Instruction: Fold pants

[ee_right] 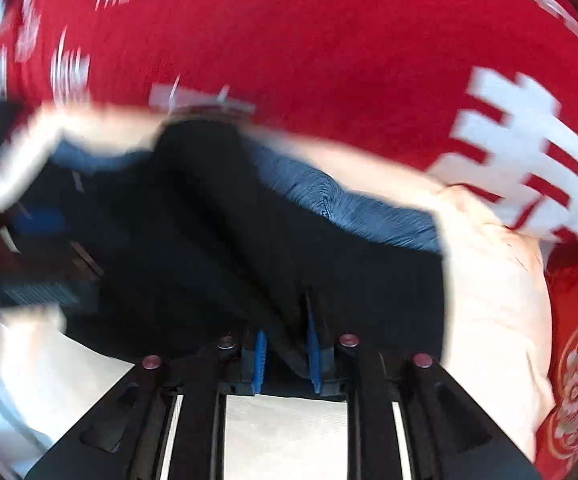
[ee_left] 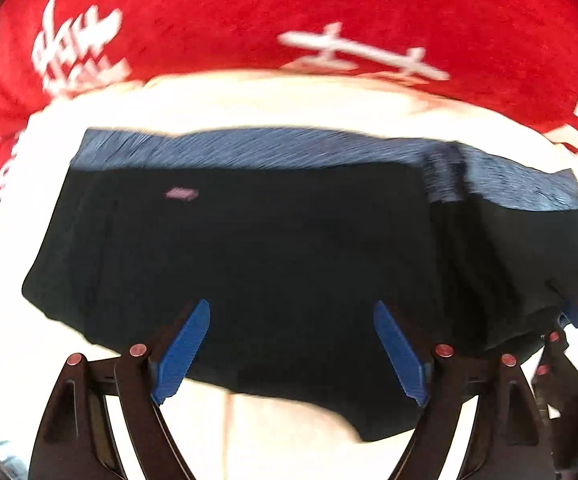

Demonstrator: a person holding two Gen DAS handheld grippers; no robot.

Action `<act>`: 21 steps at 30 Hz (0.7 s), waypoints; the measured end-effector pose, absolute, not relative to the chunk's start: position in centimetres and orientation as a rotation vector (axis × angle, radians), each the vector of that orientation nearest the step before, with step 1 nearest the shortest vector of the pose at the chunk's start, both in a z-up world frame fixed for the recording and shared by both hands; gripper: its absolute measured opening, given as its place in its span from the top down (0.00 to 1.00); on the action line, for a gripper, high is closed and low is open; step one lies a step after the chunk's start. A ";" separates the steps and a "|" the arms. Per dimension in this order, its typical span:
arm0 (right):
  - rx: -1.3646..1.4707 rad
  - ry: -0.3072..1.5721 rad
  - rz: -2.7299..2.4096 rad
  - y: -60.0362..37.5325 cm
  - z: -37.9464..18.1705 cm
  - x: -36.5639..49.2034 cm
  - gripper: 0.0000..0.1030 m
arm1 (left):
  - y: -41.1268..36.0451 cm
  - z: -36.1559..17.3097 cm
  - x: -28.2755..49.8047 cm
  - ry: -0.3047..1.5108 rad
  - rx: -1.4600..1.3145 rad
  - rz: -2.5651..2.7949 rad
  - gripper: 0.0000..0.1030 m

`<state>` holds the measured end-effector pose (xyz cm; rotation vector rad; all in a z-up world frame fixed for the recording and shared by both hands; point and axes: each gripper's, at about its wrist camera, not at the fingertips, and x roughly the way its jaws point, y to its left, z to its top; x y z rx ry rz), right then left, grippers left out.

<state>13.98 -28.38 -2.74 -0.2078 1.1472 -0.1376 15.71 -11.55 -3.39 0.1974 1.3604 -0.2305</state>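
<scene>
The black pants (ee_left: 249, 248) with a blue-grey waistband (ee_left: 249, 148) lie folded on a cream cloth (ee_left: 249, 100). A small pink label (ee_left: 181, 194) shows on the upper left. My left gripper (ee_left: 289, 344) is open, its blue pads (ee_left: 185, 348) spread wide over the near edge of the pants, holding nothing. My right gripper (ee_right: 287, 356) is shut on a fold of the pants (ee_right: 249, 240) at their near right edge; it also shows at the right edge of the left wrist view (ee_left: 573, 316). The right wrist view is blurred.
A red cloth (ee_left: 289, 8) with white characters covers the surface behind and around the cream cloth (ee_right: 489, 280). The left gripper appears blurred at the left of the right wrist view (ee_right: 29, 248).
</scene>
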 end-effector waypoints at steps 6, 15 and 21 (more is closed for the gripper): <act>-0.499 1.148 -0.194 -23.4 -2.5 11.4 0.70 | -10.2 -2.3 15.6 1.362 0.213 -0.298 0.17; 1.125 1.076 -0.003 -36.4 -3.1 9.0 0.68 | -14.5 -1.0 15.2 1.390 0.123 -0.525 0.17; 1.415 0.956 -0.019 -38.0 -7.3 8.6 0.68 | -16.2 -3.5 15.6 1.439 0.124 -0.489 0.17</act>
